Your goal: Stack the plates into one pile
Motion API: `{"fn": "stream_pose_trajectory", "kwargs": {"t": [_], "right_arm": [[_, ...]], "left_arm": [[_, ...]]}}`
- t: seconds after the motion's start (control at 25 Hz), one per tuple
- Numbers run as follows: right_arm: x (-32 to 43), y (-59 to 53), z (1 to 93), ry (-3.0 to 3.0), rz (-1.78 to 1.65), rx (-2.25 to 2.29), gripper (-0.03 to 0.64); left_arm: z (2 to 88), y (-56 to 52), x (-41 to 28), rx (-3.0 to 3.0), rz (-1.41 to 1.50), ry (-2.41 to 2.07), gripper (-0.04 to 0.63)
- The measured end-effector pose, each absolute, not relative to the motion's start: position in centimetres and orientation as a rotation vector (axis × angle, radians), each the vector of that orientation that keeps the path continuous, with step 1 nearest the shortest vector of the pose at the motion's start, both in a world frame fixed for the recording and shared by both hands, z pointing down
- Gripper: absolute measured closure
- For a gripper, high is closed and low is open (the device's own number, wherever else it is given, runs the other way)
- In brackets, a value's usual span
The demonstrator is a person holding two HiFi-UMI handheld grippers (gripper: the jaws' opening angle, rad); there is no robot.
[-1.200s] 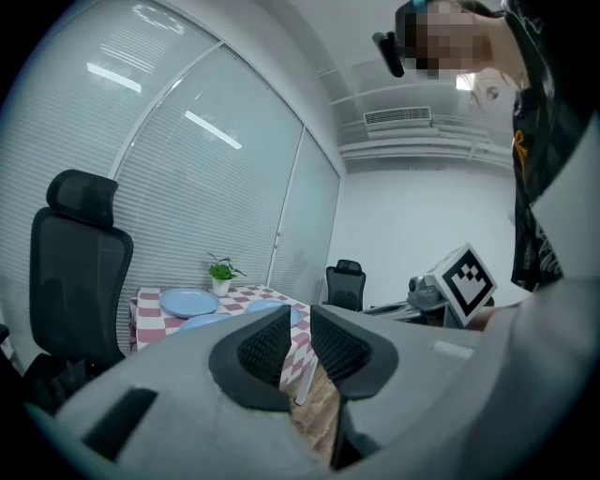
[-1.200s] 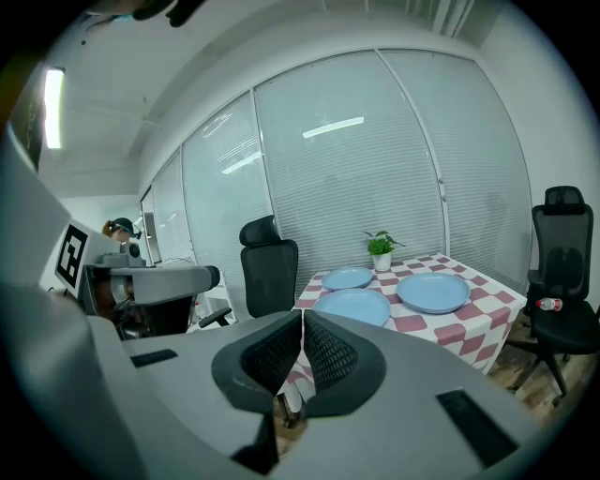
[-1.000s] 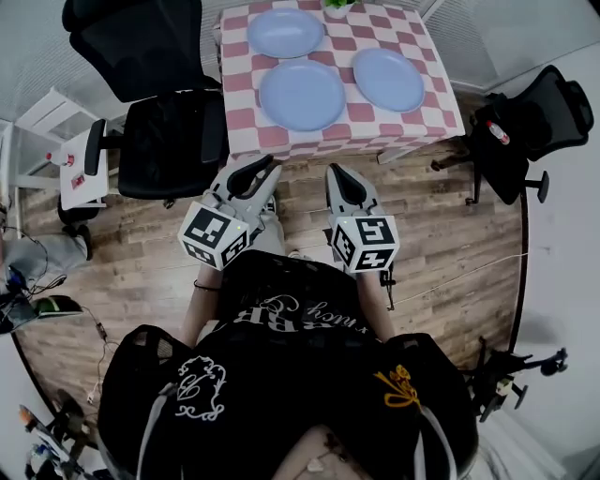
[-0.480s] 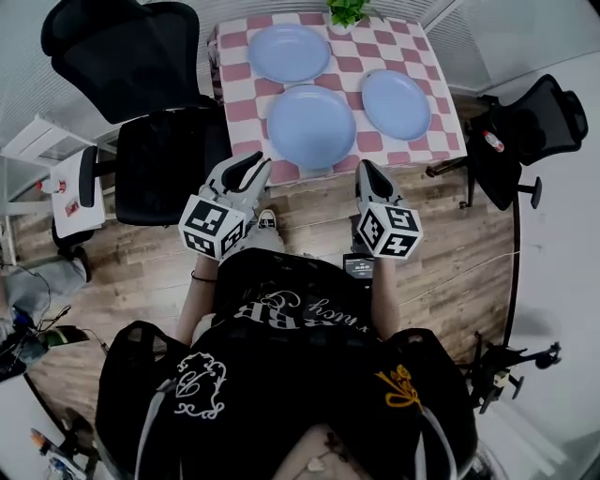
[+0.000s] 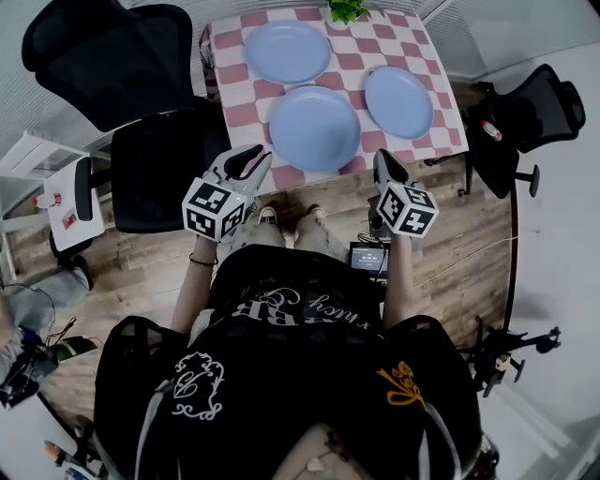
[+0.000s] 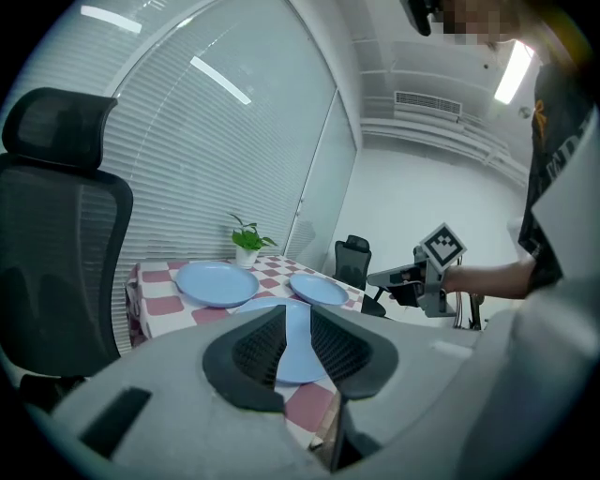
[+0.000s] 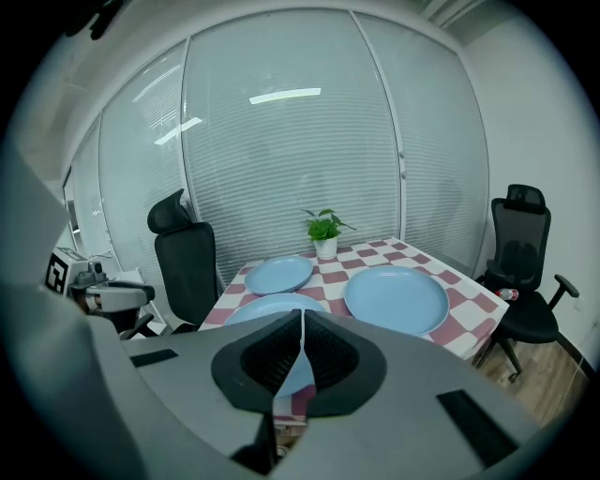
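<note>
1. The wooden floor (image 5: 469,234) is spreading under everything, and the person is standing on it at the near side of the surface.
2. The surface (image 5: 234,114), covered in a pink-and-white checked cloth, is standing at the far middle of the head view.
3. A black chair (image 5: 155,155) is sitting just left of the surface. A second black chair (image 5: 525,108) is standing off to the right, apart from it.
4. Three blue plates are lying flat and separate on the surface, none stacked. They are the far-left plate (image 5: 286,52), the right plate (image 5: 398,101) and the near plate (image 5: 314,127), which is lying between them and closest to the person.
5. The left gripper (image 5: 255,156) is hovering by the near left corner of the surface, its fingers pressed together and pinching nothing. In the left gripper view the near plate is lying straight ahead beyond the fingers, apart from them.
6. The right gripper (image 5: 384,159) is hovering by the near right corner, its fingers also pressed together and empty. In the right gripper view the near plate is showing straight beyond the fingers and the right plate is lying ahead to the right. Neither is being touched.
7. A small potted plant (image 5: 347,9) is standing at the far edge of the surface.
</note>
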State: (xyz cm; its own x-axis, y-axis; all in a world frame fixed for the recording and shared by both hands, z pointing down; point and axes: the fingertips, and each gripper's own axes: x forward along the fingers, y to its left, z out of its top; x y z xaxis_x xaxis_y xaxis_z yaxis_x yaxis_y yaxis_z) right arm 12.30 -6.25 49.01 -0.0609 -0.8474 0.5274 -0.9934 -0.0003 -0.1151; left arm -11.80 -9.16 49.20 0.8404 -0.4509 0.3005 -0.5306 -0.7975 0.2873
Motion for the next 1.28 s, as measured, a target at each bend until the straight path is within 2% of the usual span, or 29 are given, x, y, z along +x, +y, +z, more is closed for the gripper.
{"fn": "stream_pose_trajectory", "kwargs": {"t": [0.2,0.48,0.72,0.76,0.84,0.88,1.28], "right_arm": [[13.8,-8.1,51.2,-1.930,0.687,1.860,0.601],[15.2,-11.9,55.2,-1.945,0.900,1.850,0.600],[16.3,-13.5,59.4,-1.889,1.000,1.746,0.596],[16.4,-13.6,60.1,-1.884,1.023,1.722,0.586],[16.4,-13.8,61.4,-1.885,1.077,1.669,0.501],[16.3,-13.8,61.9,-1.887,1.101,1.648,0.482],[15.2,-13.1,65.8,-1.832,1.215,1.524,0.485]], "left_arm": [[51.0,-10.4,-11.4,2.611,0.343,-0.722,0.518],[53.7,-12.6,-11.1,2.509,0.376,-0.792,0.511],[57.3,-14.0,-9.7,2.400,0.471,-0.806,0.439],[58.1,-14.3,-9.5,2.372,0.490,-0.813,0.424],[59.6,-14.7,-9.3,2.307,0.517,-0.830,0.388],[60.3,-14.8,-9.2,2.275,0.526,-0.837,0.377],[64.5,-14.7,-7.9,2.159,0.636,-0.815,0.376]]}}
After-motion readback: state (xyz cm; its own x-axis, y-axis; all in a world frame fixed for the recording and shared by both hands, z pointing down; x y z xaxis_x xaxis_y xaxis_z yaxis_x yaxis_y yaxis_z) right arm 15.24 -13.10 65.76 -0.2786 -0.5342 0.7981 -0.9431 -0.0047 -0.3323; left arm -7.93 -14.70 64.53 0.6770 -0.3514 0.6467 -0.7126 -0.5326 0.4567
